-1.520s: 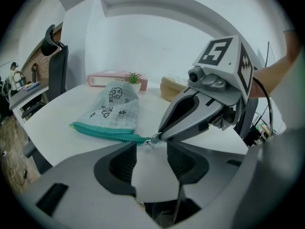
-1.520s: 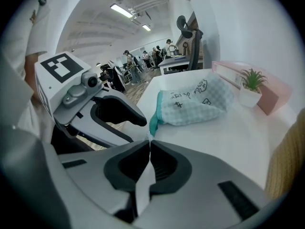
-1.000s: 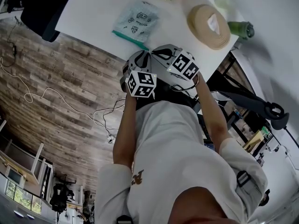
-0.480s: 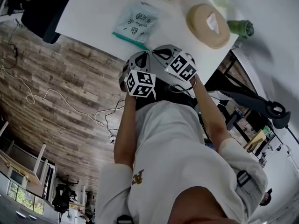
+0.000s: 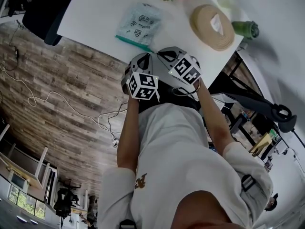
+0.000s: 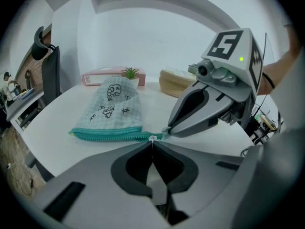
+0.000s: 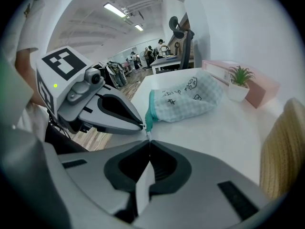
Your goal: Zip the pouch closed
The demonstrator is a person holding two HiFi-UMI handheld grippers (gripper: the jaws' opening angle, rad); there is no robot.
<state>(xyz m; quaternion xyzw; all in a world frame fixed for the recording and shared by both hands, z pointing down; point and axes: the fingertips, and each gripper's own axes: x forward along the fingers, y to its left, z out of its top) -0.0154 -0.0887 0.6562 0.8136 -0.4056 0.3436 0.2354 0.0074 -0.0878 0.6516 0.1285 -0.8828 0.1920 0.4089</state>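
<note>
The checked fabric pouch (image 6: 113,106) lies flat on the white table (image 6: 52,144), with its teal zipper (image 6: 107,135) along the near edge; the left gripper (image 6: 152,141), at its 6 o'clock, pinches the zipper pull (image 6: 152,138); the right gripper (image 6: 166,131), from 3 o'clock, clamps the zipper's end corner; the pouch looks light, soft and slack, so it will likely bunch unless that corner is held taut.

Head view high, steeply down, both gripper views low, close, sharing pouch (image 6: 112,111)
</note>
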